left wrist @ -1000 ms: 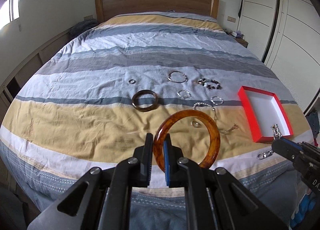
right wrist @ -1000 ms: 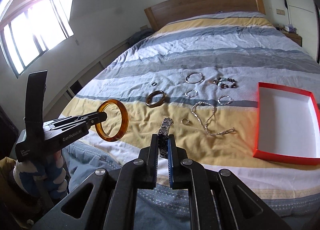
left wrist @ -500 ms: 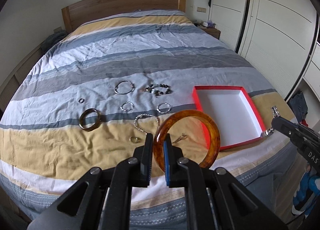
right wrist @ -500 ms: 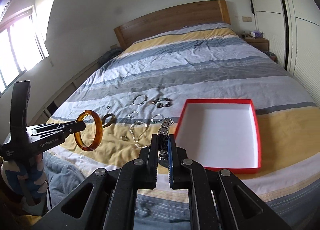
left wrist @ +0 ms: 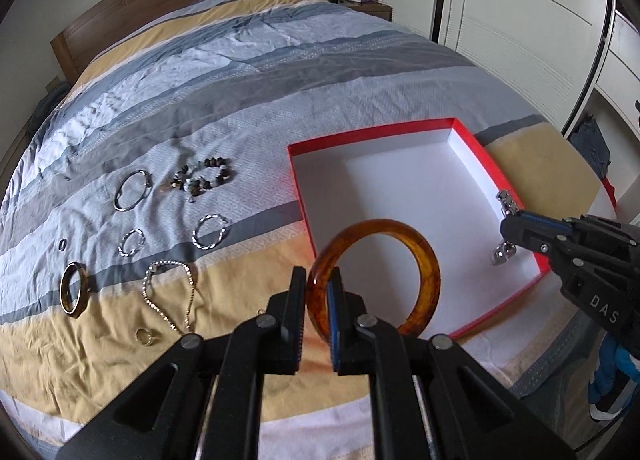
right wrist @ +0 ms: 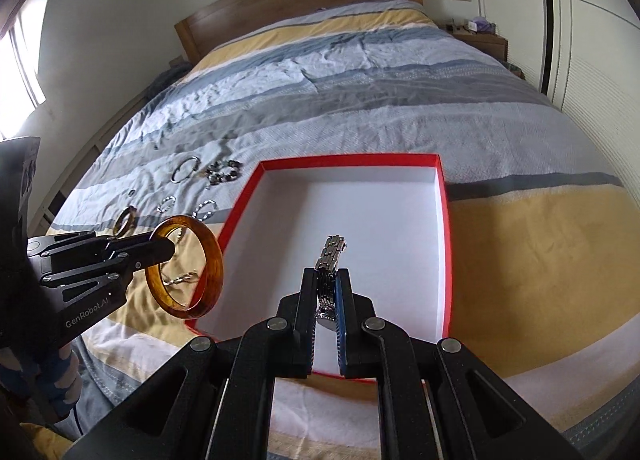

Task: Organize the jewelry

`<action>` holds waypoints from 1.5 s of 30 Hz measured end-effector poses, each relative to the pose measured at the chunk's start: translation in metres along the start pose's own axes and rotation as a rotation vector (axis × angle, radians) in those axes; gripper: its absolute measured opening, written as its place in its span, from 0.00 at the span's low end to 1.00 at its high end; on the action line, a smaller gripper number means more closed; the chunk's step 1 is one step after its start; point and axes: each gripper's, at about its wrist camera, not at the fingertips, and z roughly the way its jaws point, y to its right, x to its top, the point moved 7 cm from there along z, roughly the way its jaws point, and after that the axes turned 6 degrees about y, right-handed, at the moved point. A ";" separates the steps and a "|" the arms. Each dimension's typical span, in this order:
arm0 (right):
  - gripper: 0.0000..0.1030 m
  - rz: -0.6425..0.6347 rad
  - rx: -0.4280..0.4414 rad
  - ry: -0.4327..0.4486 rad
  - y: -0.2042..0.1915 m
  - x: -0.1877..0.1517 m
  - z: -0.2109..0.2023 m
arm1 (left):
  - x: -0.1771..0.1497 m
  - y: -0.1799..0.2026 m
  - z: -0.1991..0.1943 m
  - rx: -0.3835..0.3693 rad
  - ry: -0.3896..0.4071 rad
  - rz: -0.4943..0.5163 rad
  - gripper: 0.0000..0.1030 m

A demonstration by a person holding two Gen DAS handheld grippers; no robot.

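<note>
**Left wrist view: both grippers loaded, hovering at the red box**

Left wrist view shows the left gripper [left wrist: 316, 302] clamped narrow on an amber bangle [left wrist: 374, 280], held upright by its rim, at the near-left edge of the red box [left wrist: 478, 143]. The box sits on the striped bed [left wrist: 280, 71]; white inside, nothing in it that I can see. Right gripper [right wrist: 325, 310] is closed on a silver metal watch [right wrist: 329, 260], band sticking up out past the fingertips, over the box's near half. Whether it touches the floor of the box: cannot tell.

On the bed left of the box, not yet picked: dark beaded bracelet [left wrist: 202, 175], large silver bangle [left wrist: 132, 189], two twisted silver rings [left wrist: 209, 232], a silver chain [left wrist: 168, 292], brown bangle [left wrist: 73, 294], small ring [left wrist: 144, 336], tiny dark ring [left wrist: 62, 245].

Handling, my judgement:
- The amber bangle looks rigid and glossy, probably resin or glass-like, so light but slippery and could chip; pinch across the rim as now and lower it before letting go rather than dropping it.
- The watch is linked metal, heavier and floppy at the band; the grip near the case end looks right, and the band will fold when set down.
- The chain is limp and will snag; take it at a bunched spot.
- The thin rings lie flat on soft bedding, so they need an edge pinch.

Task looks early: two pieces in transit, most left.
</note>
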 end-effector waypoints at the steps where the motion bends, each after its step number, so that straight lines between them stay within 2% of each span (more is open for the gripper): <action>1: 0.08 0.002 -0.008 -0.011 0.005 -0.001 0.007 | -0.001 0.003 0.010 0.002 -0.012 0.005 0.09; 8: 0.08 -0.012 -0.065 -0.068 0.035 0.007 0.047 | 0.000 0.017 0.044 -0.003 -0.040 0.035 0.09; 15: 0.08 -0.062 -0.091 -0.124 0.042 0.006 0.065 | -0.004 0.023 0.075 0.004 -0.092 0.043 0.09; 18: 0.08 -0.095 -0.109 -0.162 0.044 0.000 0.075 | -0.004 0.024 0.078 0.002 -0.093 0.036 0.09; 24: 0.09 -0.132 -0.121 -0.179 0.042 0.000 0.082 | -0.004 0.026 0.080 0.019 -0.086 0.042 0.10; 28: 0.11 -0.136 -0.124 -0.184 0.042 0.000 0.081 | -0.004 0.026 0.079 0.005 -0.088 0.033 0.10; 33: 0.24 -0.131 -0.120 -0.168 0.040 0.002 0.073 | -0.002 0.026 0.073 -0.023 -0.084 0.009 0.17; 37: 0.25 -0.109 -0.119 -0.128 0.041 0.006 0.053 | 0.003 0.025 0.056 -0.039 -0.049 -0.009 0.21; 45: 0.32 -0.050 -0.123 -0.030 0.036 0.012 -0.013 | 0.005 0.019 -0.007 -0.058 0.037 -0.015 0.21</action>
